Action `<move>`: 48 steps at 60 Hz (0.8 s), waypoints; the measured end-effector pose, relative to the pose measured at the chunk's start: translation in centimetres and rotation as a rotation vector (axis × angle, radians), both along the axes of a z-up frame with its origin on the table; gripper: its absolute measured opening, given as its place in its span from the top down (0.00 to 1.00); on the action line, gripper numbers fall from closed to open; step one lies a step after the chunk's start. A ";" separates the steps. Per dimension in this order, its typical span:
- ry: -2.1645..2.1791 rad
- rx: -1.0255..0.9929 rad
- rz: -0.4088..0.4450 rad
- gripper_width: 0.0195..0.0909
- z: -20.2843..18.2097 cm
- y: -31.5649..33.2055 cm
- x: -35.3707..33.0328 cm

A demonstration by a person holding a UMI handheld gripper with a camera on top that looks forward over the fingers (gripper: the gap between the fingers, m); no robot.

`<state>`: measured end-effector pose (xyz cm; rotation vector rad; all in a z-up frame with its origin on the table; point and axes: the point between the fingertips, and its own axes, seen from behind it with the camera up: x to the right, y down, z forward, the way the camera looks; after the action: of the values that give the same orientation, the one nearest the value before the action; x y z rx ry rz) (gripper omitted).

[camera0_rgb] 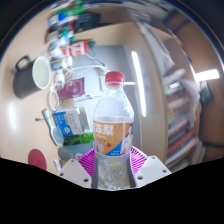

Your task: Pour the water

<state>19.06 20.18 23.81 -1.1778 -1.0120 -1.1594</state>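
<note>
Firmly, the claw (112, 166) grips a tilted bottle (112, 125); a carton (68, 124) stands near.

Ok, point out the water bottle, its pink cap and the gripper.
water bottle (112, 135), gripper view, on its orange label.
pink cap (115, 77), gripper view, on the cap's side.
gripper (112, 163), gripper view, midway between the fingertips, shut on the bottle.

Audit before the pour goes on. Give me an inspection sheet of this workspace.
Surface: light tabletop, seen tilted.
Job's things: clear bottle with pink cap and orange label, between the fingers.
Clutter: dark mug, blue-and-white carton, green item, a row of small containers.
Grippers: gripper shut on the bottle, both pink pads against its sides.
Cables: nothing seen.
Surroundings: bright ceiling light; the rest too blurred to tell.
</note>
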 end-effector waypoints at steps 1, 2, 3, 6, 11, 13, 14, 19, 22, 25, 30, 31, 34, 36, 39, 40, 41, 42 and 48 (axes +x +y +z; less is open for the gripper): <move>-0.050 0.000 -0.003 0.67 -0.1 0.3 -0.6; -0.100 -0.003 0.007 0.67 -0.1 0.8 -0.8; -0.143 -0.004 0.003 0.67 -0.4 1.3 -1.5; -0.279 0.000 0.001 0.67 -0.7 1.8 -3.0; -0.482 0.022 -0.002 0.67 -1.3 2.6 -5.1; -0.565 0.032 -0.002 0.67 -1.5 2.8 -5.8; -0.609 0.038 -0.003 0.67 -1.6 2.9 -6.1; -0.799 0.072 0.016 0.67 -1.5 3.0 -8.1; -0.875 0.086 0.024 0.67 -1.8 3.1 -8.9; -0.919 0.088 0.026 0.67 -2.1 3.0 -9.5; -0.959 0.083 0.040 0.67 -2.3 3.0 -10.5; -0.964 0.084 0.042 0.67 -2.3 3.0 -10.6; -0.975 0.084 0.047 0.67 -2.4 3.0 -10.9; -0.974 0.083 0.045 0.67 -2.5 3.0 -10.9; -0.966 0.080 0.036 0.67 -2.6 3.1 -10.8; -0.964 0.078 0.033 0.67 -2.6 3.2 -10.7; -0.962 0.075 0.032 0.67 -2.6 3.2 -10.7; -0.962 0.072 0.032 0.67 -2.7 3.3 -10.7; -0.934 0.078 0.028 0.67 -1.9 3.4 -10.4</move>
<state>8.71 23.53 21.91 -0.5156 -1.6346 -1.7566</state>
